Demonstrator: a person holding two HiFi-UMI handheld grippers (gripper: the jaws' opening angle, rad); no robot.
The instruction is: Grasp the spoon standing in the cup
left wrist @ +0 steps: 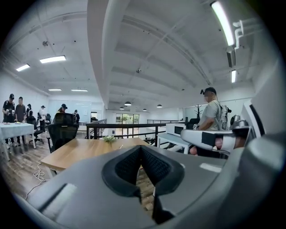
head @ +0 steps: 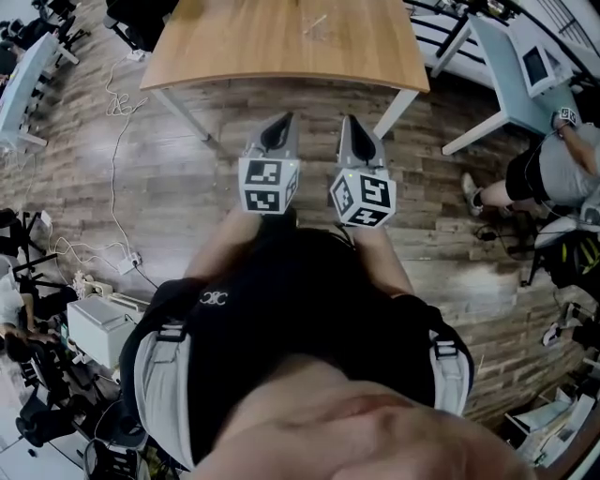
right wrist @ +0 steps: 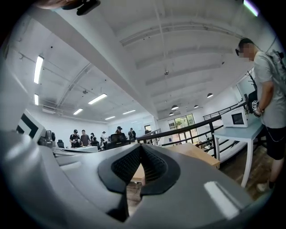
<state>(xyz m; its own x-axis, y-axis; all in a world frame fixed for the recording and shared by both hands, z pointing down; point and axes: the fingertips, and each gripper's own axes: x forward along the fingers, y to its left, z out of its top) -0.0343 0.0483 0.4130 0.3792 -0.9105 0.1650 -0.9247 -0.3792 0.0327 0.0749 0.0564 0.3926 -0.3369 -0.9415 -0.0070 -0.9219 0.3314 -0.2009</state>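
Observation:
No cup or spoon can be made out in any view. A wooden table [head: 281, 47] stands ahead of me, with only a small pale object [head: 314, 25] on its far part. In the left gripper view that object looks like a small green sprig [left wrist: 108, 139]. My left gripper [head: 287, 118] and right gripper [head: 346, 120] are held side by side close to my body, over the wood floor short of the table. Both point toward the table. The left gripper [left wrist: 141, 148] is shut with nothing in it, and so is the right gripper [right wrist: 141, 146].
White desks [head: 506, 66] stand at the right, with a person [head: 553, 169] beside them. Cables [head: 112, 103] trail over the floor at the left, near a white box [head: 98, 328]. A black railing [left wrist: 125, 127] runs behind the table, and several people stand at the far left.

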